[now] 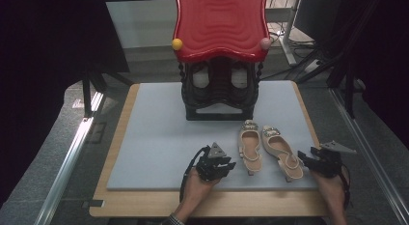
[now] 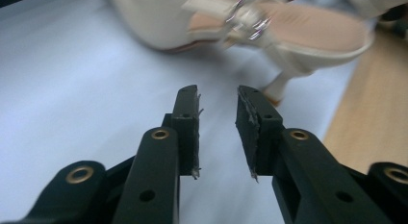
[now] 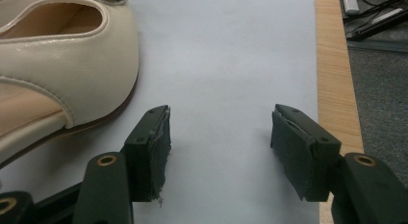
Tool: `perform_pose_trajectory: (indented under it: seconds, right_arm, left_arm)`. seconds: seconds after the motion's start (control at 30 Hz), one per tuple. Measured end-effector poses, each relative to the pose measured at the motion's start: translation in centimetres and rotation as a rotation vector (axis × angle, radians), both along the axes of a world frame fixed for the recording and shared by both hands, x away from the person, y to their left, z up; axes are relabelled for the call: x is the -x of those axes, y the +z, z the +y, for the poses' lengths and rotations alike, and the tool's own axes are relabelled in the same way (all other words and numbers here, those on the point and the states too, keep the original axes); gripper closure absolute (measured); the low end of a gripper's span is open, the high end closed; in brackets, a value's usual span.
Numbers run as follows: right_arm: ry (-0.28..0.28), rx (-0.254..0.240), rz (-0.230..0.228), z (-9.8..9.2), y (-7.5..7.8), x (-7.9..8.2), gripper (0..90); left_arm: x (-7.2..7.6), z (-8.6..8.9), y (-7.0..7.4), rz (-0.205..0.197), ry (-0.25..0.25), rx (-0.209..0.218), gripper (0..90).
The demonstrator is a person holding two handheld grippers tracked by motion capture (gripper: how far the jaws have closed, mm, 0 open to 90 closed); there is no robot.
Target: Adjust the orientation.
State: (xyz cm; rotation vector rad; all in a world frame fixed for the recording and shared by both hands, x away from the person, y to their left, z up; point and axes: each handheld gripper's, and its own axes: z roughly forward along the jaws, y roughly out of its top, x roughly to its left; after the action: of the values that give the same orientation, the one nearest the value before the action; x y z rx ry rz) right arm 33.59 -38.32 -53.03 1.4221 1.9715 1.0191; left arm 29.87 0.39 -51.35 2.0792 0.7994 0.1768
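Clearly the work in hand is the pair of beige slingback shoes on the grey mat (image 1: 159,138). From the high view, the left shoe (image 1: 251,147) and right shoe (image 1: 282,151) lie side by side, toes toward the black rack with a red top (image 1: 219,51). The left gripper (image 1: 223,163) sits just beside the left shoe's heel end; the right gripper (image 1: 308,160) sits close by the right shoe's heel.

Next, the left gripper view: the left gripper (image 2: 219,106) has its jaws a modest way apart with only mat between them, holding nothing. The shoe (image 2: 298,36) lies just ahead, its thin heel past the right-hand jaw.

Lastly, the right gripper view: the right gripper (image 3: 221,132) stands wider, also empty, with the shoe (image 3: 67,75) off to its left side.

To grip well, I judge each gripper should line up squarely on a shoe's rim or heel counter, avoid the loose strap, and close gently so the shoe does not skid on the mat
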Motion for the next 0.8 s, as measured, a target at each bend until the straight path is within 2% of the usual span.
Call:
perform_pose_trajectory:
  seconds: [0.07,0.17,0.33,0.43,0.57,0.63,0.8]
  right_arm:
    - [0.000,-0.005,0.001,0.0,0.0,0.0,39.2]
    - [0.000,-0.012,0.001,-0.1,0.0,0.0,39.2]
    - [0.001,-0.014,0.001,-0.1,0.0,0.0,39.0]
    - [0.001,-0.020,0.001,-0.2,0.0,0.0,39.0]
    - [0.001,-0.023,0.000,-0.2,0.0,0.0,39.0]
    - [0.001,-0.024,0.000,-0.2,0.0,0.0,39.0]
    - [0.002,-0.017,0.001,-0.2,0.0,0.0,39.1]
  left_arm:
    - [0.3,-1.0,-0.4,0.005,-0.032,-0.006,62.9]
    - [0.8,-2.9,-1.6,0.005,-0.051,-0.007,52.7]
    - [0.7,-5.7,-2.2,-0.026,-0.035,-0.022,56.8]
    - [0.5,-6.5,-2.3,-0.043,-0.021,-0.035,67.1]
    - [0.8,-6.3,-2.2,-0.056,-0.025,-0.054,72.4]
    - [0.7,-5.6,-2.2,-0.052,-0.024,-0.063,72.6]
    - [0.5,-2.5,-1.9,-0.030,0.007,-0.083,72.2]
